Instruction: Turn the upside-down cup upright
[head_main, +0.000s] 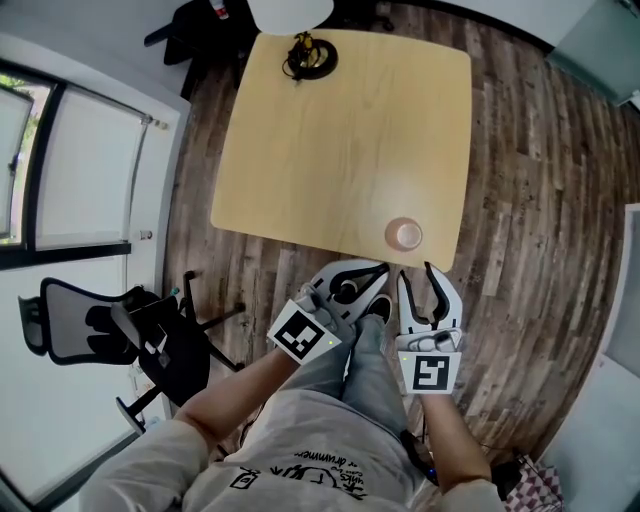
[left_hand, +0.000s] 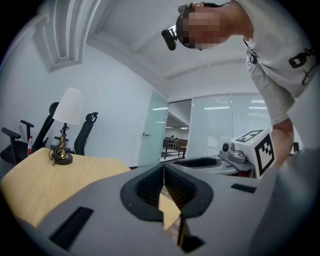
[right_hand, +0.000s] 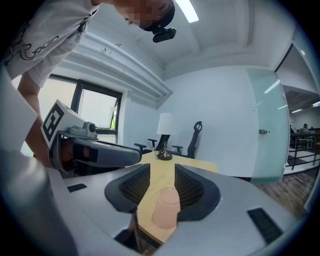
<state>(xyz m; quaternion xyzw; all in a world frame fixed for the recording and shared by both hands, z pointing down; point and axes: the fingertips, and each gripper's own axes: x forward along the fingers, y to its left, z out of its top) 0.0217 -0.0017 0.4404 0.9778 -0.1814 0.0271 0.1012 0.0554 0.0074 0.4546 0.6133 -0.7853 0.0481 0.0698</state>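
A pink cup stands upside down near the front right corner of the light wooden table. Both grippers hang just off the table's near edge, in front of the person's legs. My right gripper sits right behind the cup, with its jaws apart and nothing between them. In the right gripper view the cup shows through the gap of that gripper, beyond the jaws and untouched. My left gripper is beside it on the left, jaws pressed together and empty. In the left gripper view this gripper points over the table corner.
A small brass lamp with a white shade stands at the table's far edge. A black office chair is on the wooden floor to the left, by a window. More chairs stand behind the table.
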